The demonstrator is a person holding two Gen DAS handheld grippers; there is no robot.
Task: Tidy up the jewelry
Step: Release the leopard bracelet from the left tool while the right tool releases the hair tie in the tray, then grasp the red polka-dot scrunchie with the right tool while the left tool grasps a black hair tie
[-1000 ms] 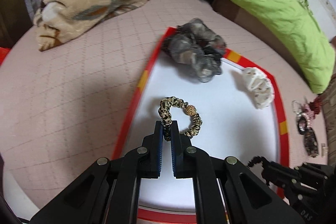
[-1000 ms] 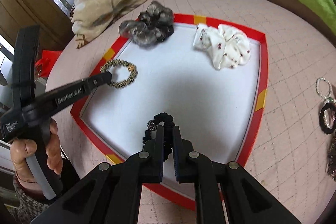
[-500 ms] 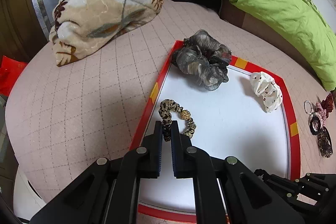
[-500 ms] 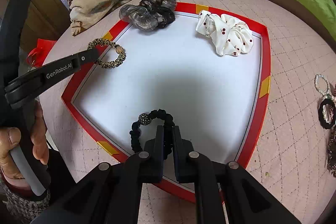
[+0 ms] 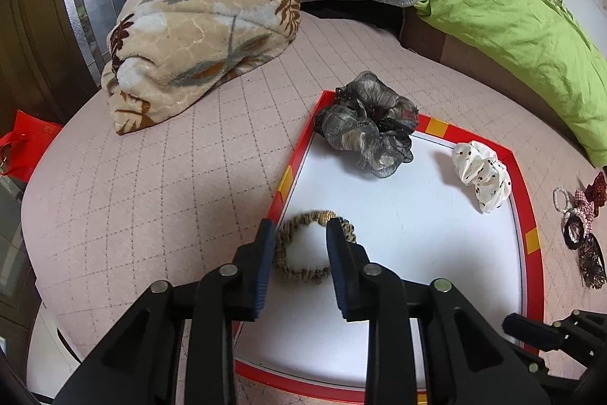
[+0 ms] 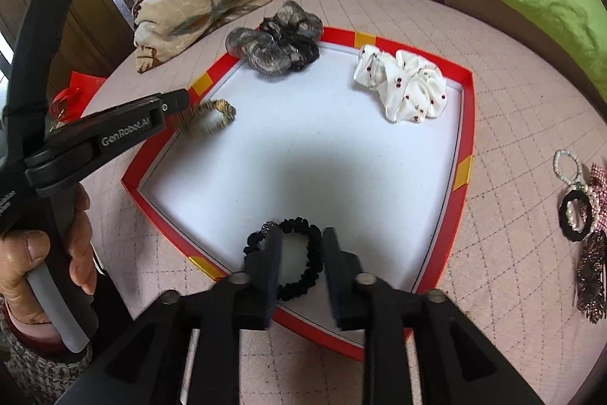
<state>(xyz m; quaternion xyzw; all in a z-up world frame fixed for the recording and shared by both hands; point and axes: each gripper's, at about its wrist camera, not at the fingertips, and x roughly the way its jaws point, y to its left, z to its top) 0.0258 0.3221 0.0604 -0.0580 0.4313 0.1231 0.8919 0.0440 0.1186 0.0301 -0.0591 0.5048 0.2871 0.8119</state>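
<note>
Red-edged white tray lies on the pink bed and holds four hair ties. Lower left: one leopard tie between the wide-open left tongs, which grip nothing. Bottom middle: one black tie between the wide-open, empty right tongs. Top: one grey scrunchie, one white scrunchie.

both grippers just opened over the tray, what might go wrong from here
The leopard hair tie lies against the tray's red rim, and the left gripper straddles it open; pulling back carelessly may drag it over the edge. The black hair tie sits near the tray's front corner between the right gripper fingers and might snag likewise.
</note>
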